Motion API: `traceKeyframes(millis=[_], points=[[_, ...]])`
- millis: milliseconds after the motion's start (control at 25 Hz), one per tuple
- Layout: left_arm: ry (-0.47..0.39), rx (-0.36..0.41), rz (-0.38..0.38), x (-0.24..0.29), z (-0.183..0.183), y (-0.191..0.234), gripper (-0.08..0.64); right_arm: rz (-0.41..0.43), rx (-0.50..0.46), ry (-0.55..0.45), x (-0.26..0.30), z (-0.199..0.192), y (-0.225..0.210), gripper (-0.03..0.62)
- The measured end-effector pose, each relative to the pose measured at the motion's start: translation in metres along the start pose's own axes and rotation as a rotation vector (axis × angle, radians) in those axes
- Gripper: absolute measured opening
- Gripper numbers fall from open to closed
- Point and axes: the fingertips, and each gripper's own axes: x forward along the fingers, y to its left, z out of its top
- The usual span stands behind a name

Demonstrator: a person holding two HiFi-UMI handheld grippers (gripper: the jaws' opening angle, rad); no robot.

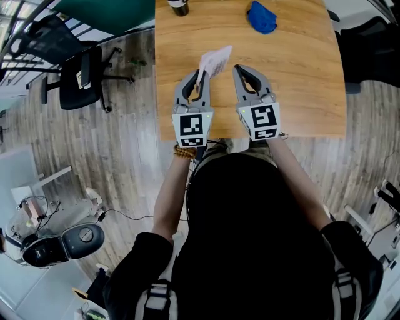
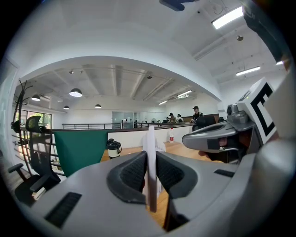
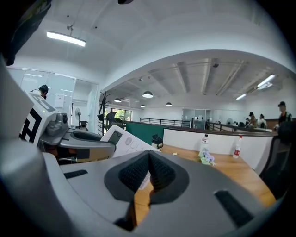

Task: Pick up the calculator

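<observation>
The calculator is white and flat, and it is lifted above the wooden table. My left gripper is shut on its near end. In the left gripper view the calculator stands edge-on, pinched between the two dark pads. The right gripper view shows the calculator's face, with its display and buttons, tilted up at the left. My right gripper hangs just to the right of the calculator. Its pads meet with nothing between them.
A blue cloth lies at the table's far right and a dark cup at its far edge. A black office chair stands on the floor to the left. Two bottles stand along the table's far side.
</observation>
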Motion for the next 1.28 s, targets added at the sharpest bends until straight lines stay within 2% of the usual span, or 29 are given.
traceKeyframes(millis=[600,800,920,1280], points=[[0.018,0.019,-0.033,0.003,-0.007,-0.004,0.067,-0.014,0.013,0.018,-0.002,-0.011,-0.006,0.005],[0.024,0.03,-0.048,0.002,-0.008,-0.008,0.067,-0.011,0.076,0.012,-0.004,-0.008,-0.005,0.005],[0.03,0.031,-0.052,0.002,-0.01,-0.01,0.067,-0.004,0.079,0.007,-0.004,-0.005,-0.003,0.005],[0.07,0.014,-0.047,-0.008,-0.025,-0.006,0.067,0.008,0.157,0.03,-0.008,-0.019,-0.002,0.005]])
